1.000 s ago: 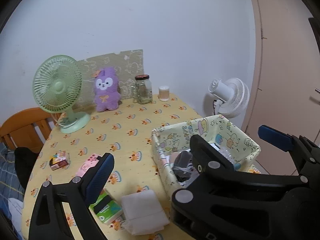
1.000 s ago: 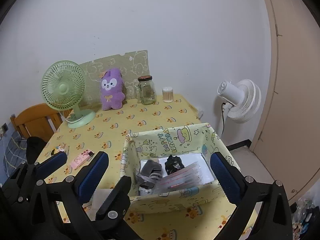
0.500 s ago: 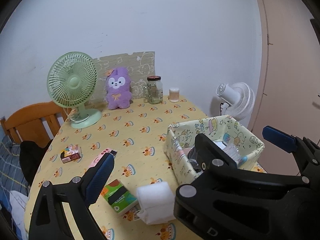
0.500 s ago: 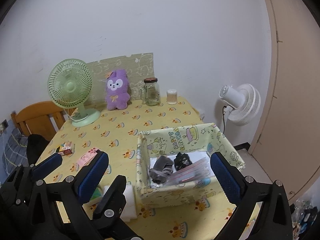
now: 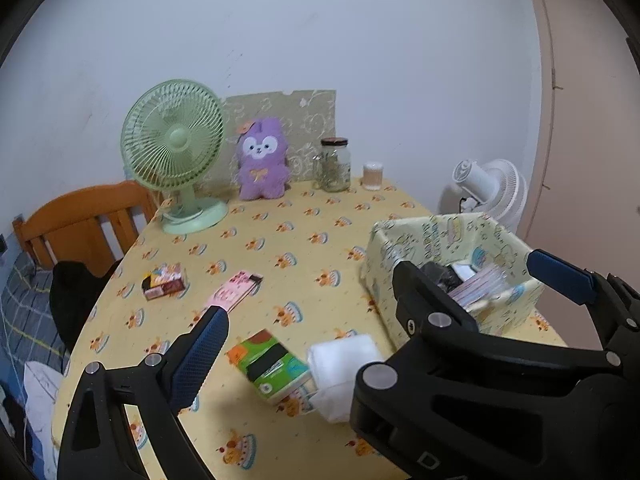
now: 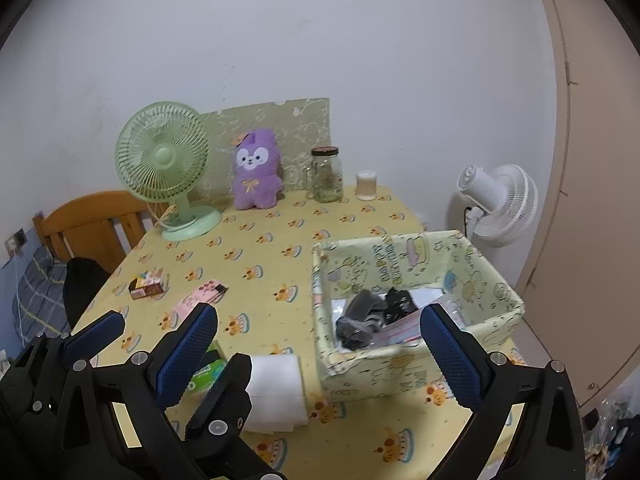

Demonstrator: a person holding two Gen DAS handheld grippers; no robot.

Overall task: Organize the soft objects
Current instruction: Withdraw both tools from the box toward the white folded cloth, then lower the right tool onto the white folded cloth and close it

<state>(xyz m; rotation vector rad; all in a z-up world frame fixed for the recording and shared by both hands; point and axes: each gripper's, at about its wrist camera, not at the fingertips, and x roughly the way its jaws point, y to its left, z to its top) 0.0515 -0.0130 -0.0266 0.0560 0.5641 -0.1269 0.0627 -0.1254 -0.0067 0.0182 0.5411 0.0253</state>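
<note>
Grippers both spread wide, empty — left gripper [image 5: 376,308], right gripper [image 6: 320,344] above table [image 6: 260,248] near edge. White soft pad [image 6: 276,388] on tablecloth just left of patterned box [image 6: 404,364]; grey socks [image 6: 360,318] inside box.

Setting: a lived-in room of a home. Evidence: tabletop [image 6: 272,248] under a yellow cloth printed with cakes, pushed against a plain white wall; green desk fan [image 6: 164,168] far left; purple plush toy [image 6: 256,176] against a patterned board; glass jar [image 6: 327,176] and small canister [image 6: 366,186] far right; wooden chair [image 6: 92,220] at the left; white floor fan [image 6: 498,204] at the right; cartoon-print fabric box [image 6: 400,264] near right.
</note>
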